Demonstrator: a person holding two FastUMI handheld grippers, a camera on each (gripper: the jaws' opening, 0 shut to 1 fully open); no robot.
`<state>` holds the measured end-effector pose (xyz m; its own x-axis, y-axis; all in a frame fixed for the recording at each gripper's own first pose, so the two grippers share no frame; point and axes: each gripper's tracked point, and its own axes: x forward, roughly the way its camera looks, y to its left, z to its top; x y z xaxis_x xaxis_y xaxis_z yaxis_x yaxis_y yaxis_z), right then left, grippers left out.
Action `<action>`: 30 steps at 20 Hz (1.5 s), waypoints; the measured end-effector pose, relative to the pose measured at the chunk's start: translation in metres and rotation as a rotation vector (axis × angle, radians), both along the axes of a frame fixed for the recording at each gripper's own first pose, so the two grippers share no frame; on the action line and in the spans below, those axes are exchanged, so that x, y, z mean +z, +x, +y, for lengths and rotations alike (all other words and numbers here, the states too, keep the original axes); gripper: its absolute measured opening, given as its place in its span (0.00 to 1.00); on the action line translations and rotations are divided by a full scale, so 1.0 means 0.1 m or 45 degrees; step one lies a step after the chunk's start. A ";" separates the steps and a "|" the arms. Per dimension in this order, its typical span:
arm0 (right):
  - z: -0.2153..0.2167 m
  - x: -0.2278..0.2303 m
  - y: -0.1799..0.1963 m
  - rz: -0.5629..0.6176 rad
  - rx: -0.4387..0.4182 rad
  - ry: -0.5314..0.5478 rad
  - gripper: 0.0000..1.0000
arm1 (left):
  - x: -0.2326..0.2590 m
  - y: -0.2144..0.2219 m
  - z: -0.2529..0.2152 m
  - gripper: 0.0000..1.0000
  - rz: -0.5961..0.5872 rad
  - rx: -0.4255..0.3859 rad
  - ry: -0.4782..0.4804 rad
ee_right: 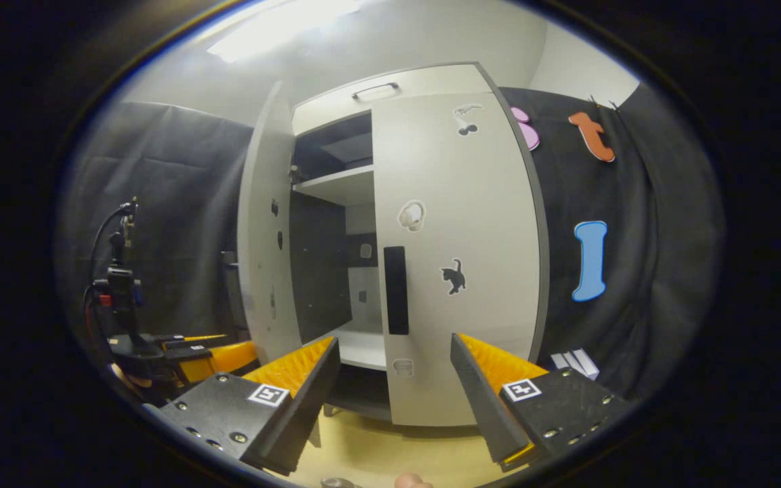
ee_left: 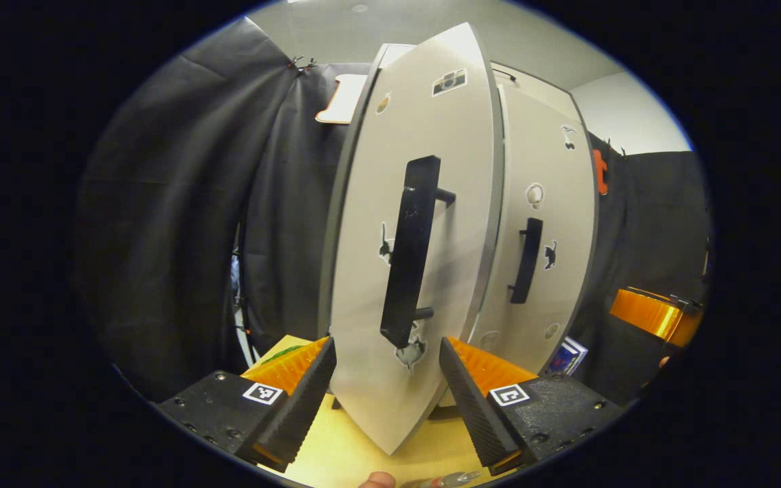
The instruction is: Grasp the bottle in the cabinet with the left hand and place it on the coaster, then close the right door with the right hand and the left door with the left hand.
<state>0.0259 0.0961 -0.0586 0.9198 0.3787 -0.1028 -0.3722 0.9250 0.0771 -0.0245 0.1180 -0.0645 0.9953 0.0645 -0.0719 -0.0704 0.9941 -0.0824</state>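
Doors are what is left to handle. In the right gripper view the right door [ee_right: 458, 257] already lies flat across its half of the cabinet [ee_right: 390, 81], looking closed, while the left door [ee_right: 262, 230] stands swung out, showing shelves behind it. In the left gripper view the left tool [ee_left: 385, 390] is released, fingers spread either side of the left door's lower edge, its handle [ee_left: 409, 251] just above. The right tool [ee_right: 394, 400] is likewise released, holding nothing. I cannot make out the bottle or coaster. The door is a stiff, light panel on hinges; it should swing easily, so a flat push near the handle, away from the hinge, ought to serve, no grip needed. The tabletop [ee_left: 356, 454] lies below.
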 end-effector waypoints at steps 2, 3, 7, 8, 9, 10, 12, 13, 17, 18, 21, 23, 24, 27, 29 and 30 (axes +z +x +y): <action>-0.09 0.09 0.00 -0.028 -0.047 -0.004 0.99 | 0.06 0.03 -0.11 0.95 -0.004 0.005 0.024; -0.15 0.14 0.01 -0.048 -0.081 -0.009 0.99 | 0.10 0.01 -0.16 0.95 -0.008 0.016 0.043; -0.35 0.31 0.06 -0.113 -0.198 -0.004 0.99 | 0.40 -0.02 -0.28 0.92 -0.063 0.047 0.128; -0.38 0.36 0.06 -0.130 -0.214 0.001 0.99 | 0.48 -0.03 -0.30 0.96 -0.076 0.054 0.145; -0.42 0.44 0.04 -0.148 -0.229 0.007 0.99 | 0.56 -0.04 -0.32 0.92 -0.090 0.059 0.153; -0.45 0.50 0.02 -0.165 -0.241 0.011 0.94 | 0.64 -0.04 -0.34 0.92 -0.107 0.062 0.150; -0.51 0.58 0.02 -0.192 -0.265 0.014 0.99 | 0.76 -0.06 -0.38 0.92 -0.139 0.066 0.125; -0.53 0.61 0.01 -0.204 -0.274 0.014 0.99 | 0.81 -0.07 -0.41 0.92 -0.153 0.057 0.108; -0.58 0.65 0.02 -0.226 -0.292 -0.007 0.94 | 0.87 -0.08 -0.46 0.92 -0.171 0.035 0.071; -0.59 0.65 0.02 -0.226 -0.294 -0.009 0.98 | 0.88 -0.08 -0.48 0.96 -0.174 0.031 0.069; -0.61 0.64 0.03 -0.220 -0.302 -0.009 0.98 | 0.87 -0.08 -0.49 0.92 -0.173 0.030 0.065; -0.63 0.66 0.03 -0.227 -0.304 -0.007 0.98 | 0.87 -0.04 -0.51 0.96 -0.177 0.024 0.063; -0.64 0.66 0.03 -0.230 -0.305 -0.008 0.98 | 0.86 -0.03 -0.51 0.96 -0.173 0.025 0.068; -0.67 0.66 0.05 -0.231 -0.312 -0.010 0.99 | 0.83 0.01 -0.54 0.96 -0.166 0.027 0.083; -0.68 0.65 0.06 -0.230 -0.311 -0.012 0.98 | 0.83 0.02 -0.55 0.96 -0.169 0.027 0.085; -0.69 0.66 0.07 -0.232 -0.311 -0.014 0.99 | 0.84 0.01 -0.55 0.96 -0.171 0.027 0.086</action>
<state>0.0329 0.0275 0.0070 0.9872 0.1438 0.0695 -0.1454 0.9892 0.0186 -0.0234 0.0626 0.0192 0.9941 0.0856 0.0673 -0.0841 0.9961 -0.0252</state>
